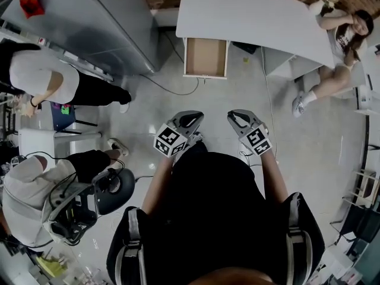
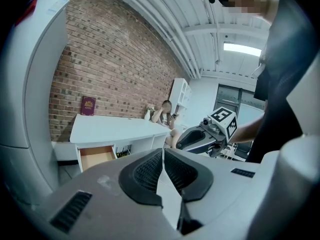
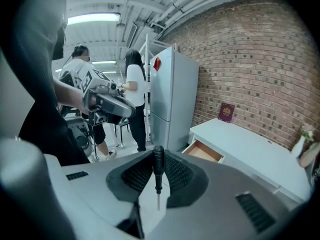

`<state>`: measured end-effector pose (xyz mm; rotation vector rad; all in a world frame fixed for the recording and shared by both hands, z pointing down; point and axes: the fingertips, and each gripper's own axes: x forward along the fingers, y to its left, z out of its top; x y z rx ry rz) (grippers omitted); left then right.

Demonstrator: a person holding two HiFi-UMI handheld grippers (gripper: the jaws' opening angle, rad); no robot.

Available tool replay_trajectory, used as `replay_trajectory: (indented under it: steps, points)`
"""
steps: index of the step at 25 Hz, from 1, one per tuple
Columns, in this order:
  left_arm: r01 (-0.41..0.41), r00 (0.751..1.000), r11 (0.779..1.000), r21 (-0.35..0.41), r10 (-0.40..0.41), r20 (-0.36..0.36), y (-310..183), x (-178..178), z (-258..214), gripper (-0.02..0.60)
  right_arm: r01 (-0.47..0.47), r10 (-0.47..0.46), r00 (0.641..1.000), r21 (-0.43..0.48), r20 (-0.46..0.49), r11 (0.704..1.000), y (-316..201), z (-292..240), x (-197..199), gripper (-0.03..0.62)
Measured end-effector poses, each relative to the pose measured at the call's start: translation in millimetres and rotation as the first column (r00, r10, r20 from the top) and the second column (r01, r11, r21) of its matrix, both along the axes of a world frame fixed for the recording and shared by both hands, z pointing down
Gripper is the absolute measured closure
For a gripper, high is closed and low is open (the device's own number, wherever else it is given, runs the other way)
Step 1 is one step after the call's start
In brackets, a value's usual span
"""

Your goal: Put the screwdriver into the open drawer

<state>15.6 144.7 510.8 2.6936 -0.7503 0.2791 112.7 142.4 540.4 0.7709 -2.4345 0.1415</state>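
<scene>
A black-handled screwdriver (image 3: pixel 158 167) is clamped between the pads of my right gripper (image 3: pixel 158 160), handle forward and thin metal shaft pointing back at the camera. My left gripper (image 2: pixel 163 152) has its jaws closed together with nothing between them. In the head view both grippers are held out side by side over the floor, the left gripper (image 1: pixel 190 120) and the right gripper (image 1: pixel 238 118). Ahead of them the wooden-bottomed drawer (image 1: pixel 205 57) stands pulled out from under the white desk (image 1: pixel 249 13). The drawer (image 3: pixel 204 152) looks bare inside.
A grey fridge (image 1: pixel 89 22) stands left of the desk. One person sits on the floor at the desk's right end (image 1: pixel 341 46). Two people (image 1: pixel 53 82) with chairs and gear are at the left. A cable (image 1: pixel 172 88) lies on the floor near the drawer.
</scene>
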Motion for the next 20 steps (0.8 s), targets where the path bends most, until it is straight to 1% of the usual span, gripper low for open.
replay_trajectory:
  steps: [5, 10, 20]
  points:
    - [-0.037, 0.999, 0.999, 0.0, 0.037, -0.002, -16, -11, 4, 0.558, -0.037, 0.037, 0.999, 0.008, 0.003, 0.999, -14, 2, -14, 0.47]
    - [-0.078, 0.997, 0.997, 0.02, 0.078, -0.003, -29, -17, 2, 0.558, -0.072, 0.072, 0.997, 0.02, -0.001, 0.997, -25, 1, -22, 0.471]
    - [-0.078, 0.997, 0.997, 0.02, 0.079, -0.02, -39, -33, 5, 0.558, -0.088, 0.088, 0.996, 0.027, -0.019, 0.996, -38, 4, -33, 0.47]
